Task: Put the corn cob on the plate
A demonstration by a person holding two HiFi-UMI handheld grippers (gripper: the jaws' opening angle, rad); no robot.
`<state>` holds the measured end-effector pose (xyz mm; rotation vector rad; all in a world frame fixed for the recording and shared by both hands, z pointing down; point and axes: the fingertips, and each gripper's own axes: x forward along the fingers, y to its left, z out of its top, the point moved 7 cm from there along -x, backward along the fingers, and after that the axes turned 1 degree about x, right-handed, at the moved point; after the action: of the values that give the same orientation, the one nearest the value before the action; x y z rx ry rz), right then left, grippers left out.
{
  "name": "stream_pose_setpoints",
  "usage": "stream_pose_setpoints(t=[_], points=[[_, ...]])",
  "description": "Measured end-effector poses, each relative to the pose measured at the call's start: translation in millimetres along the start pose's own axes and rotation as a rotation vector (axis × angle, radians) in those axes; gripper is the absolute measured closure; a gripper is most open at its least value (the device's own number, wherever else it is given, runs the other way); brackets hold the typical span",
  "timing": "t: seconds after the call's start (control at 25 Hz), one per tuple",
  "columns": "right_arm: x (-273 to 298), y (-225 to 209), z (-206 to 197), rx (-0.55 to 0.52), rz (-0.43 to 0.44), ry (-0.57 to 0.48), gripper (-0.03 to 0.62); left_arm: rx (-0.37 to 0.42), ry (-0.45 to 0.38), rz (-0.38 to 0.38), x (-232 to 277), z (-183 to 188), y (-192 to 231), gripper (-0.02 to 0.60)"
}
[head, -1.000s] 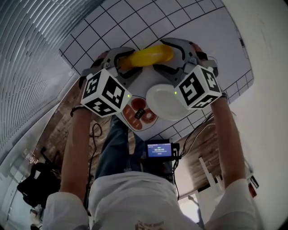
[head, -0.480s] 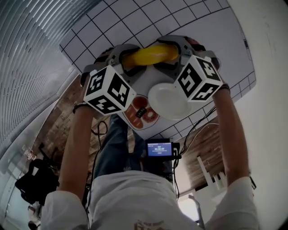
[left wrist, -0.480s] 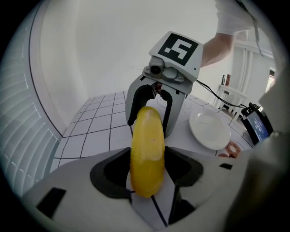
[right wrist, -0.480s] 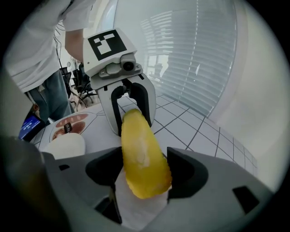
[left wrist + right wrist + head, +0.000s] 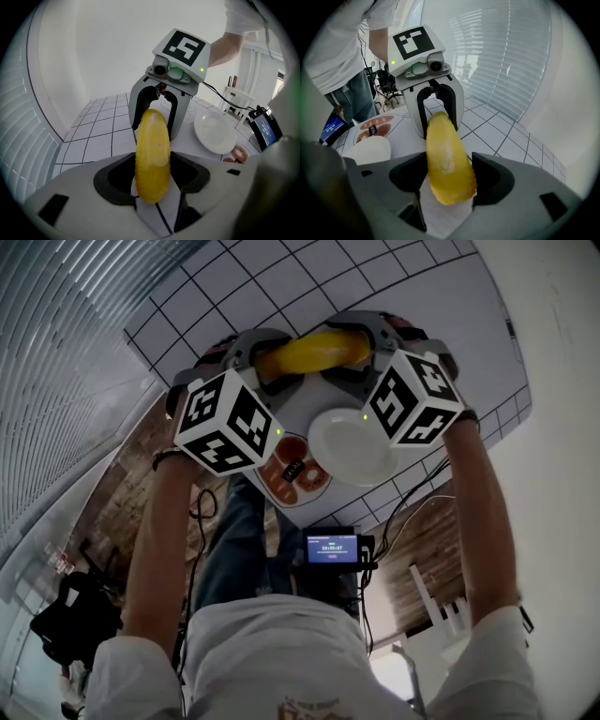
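Note:
A yellow corn cob spans the gap between my two grippers over the gridded white table. My left gripper is shut on one end; in the left gripper view that end fills its jaws. My right gripper holds the thicker end; its jaws have just been closing, and the cob touches both. The empty white plate lies nearer me, under the right gripper's marker cube. Whether the cob rests on the table is unclear.
A round dish with brown doughnut-like pieces sits left of the white plate at the table's near edge. A small device with a lit screen hangs below that edge. A ribbed wall borders the table's left.
The right gripper has tilted a little and its marker cube sits slightly higher in the head view. The corn cob stays between both grippers, and the left gripper has kept still.

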<state>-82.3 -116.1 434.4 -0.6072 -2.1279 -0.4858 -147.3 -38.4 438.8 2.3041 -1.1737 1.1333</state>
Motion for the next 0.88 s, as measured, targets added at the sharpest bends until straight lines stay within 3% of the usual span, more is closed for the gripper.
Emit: stream_pose_setpoints(t=[0.36,0.88], points=[[-10,4,6,-0.003,-0.013,0.015,0.296,0.013,0.0,-0.005,-8,7,-3,0.35],[-45,10,27,-0.013,-0.091,0.02,0.299,0.091,-0.002,0.003,-36,31,-6,0.35]])
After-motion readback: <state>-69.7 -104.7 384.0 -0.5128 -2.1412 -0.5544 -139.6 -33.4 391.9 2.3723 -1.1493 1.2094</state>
